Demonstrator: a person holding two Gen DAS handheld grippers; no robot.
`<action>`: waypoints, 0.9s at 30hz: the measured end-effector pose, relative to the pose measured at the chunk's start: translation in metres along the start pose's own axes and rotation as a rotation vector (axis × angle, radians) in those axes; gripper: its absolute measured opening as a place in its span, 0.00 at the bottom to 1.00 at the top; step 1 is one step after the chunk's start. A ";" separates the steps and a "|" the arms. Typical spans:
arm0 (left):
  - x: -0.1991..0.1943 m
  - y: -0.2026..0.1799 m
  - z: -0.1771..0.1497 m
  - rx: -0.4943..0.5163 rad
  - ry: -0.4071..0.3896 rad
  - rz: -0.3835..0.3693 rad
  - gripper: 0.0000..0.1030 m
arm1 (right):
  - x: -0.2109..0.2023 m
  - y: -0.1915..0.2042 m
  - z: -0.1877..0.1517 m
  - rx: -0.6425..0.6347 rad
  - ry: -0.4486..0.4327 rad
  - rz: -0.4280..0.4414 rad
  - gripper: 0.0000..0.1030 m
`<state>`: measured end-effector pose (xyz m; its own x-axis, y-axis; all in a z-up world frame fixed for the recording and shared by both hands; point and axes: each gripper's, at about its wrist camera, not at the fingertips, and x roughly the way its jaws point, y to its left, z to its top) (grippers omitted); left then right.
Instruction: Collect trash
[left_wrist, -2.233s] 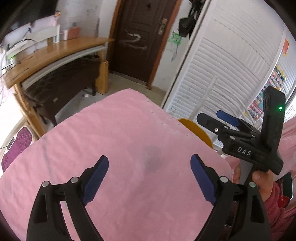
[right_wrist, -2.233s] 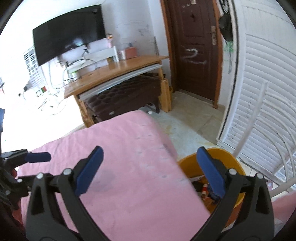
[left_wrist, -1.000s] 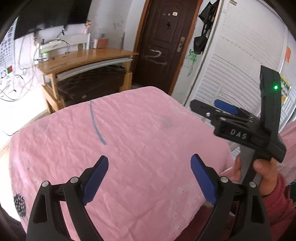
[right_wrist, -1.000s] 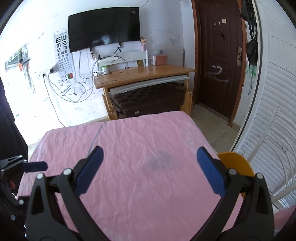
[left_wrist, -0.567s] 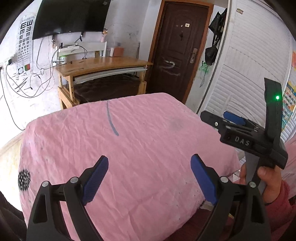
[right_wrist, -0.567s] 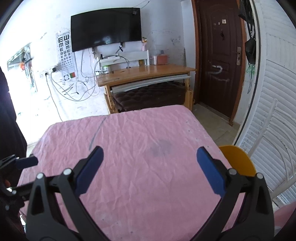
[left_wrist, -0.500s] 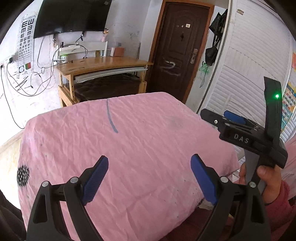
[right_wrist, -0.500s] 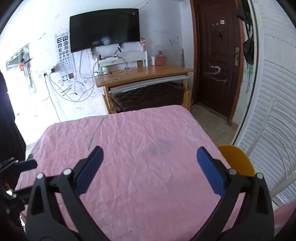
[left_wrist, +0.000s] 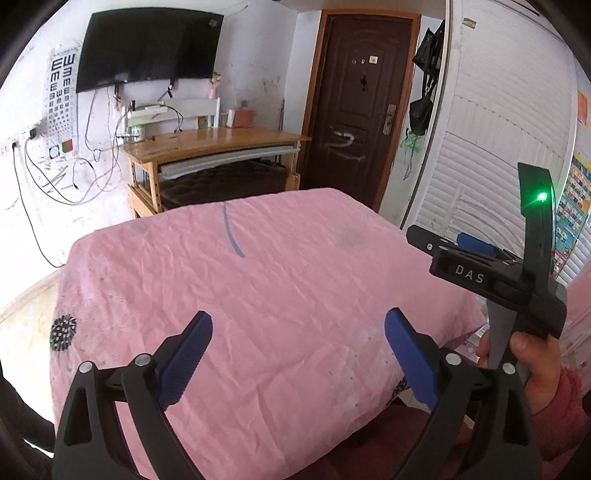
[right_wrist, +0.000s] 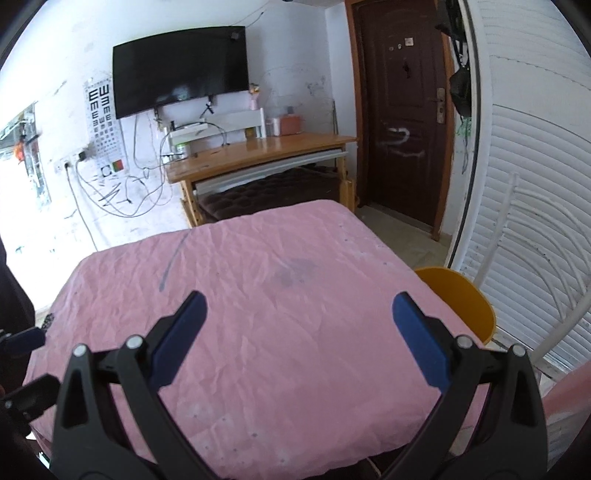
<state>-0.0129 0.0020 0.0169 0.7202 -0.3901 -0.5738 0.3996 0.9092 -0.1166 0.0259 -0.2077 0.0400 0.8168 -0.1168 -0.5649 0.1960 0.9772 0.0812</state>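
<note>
left tongs (left_wrist: 297, 354) released, just widened, empty | right tongs (right_wrist: 297, 332) released, empty | no trash visible on pink cloth (right_wrist: 277, 314); handling, hold point: cannot tell

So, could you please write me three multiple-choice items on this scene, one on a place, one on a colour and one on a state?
1. Where is the yellow bin?
A. on the desk
B. beside the table's right edge
C. under the television

2. What colour is the cloth on the table?
A. pink
B. green
C. white

3. How do the right gripper jaws stand?
A. shut on trash
B. shut, empty
C. open, empty

Answers: 1 B, the bin's rim shows past the cloth's right edge. 2 A, pink throughout. 3 C, blue pads wide apart over bare cloth.
</note>
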 end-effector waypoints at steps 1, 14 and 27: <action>-0.003 0.000 -0.001 0.002 -0.008 0.008 0.90 | -0.002 0.000 0.000 0.000 -0.009 -0.004 0.94; -0.016 0.006 -0.004 -0.010 -0.041 0.032 0.93 | -0.004 0.006 -0.001 -0.028 -0.018 -0.020 0.94; -0.023 0.007 -0.006 -0.012 -0.050 0.056 0.93 | -0.008 0.007 0.000 -0.027 -0.019 -0.011 0.94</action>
<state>-0.0306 0.0181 0.0246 0.7684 -0.3455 -0.5387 0.3515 0.9313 -0.0958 0.0210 -0.2003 0.0448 0.8248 -0.1310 -0.5501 0.1905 0.9803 0.0523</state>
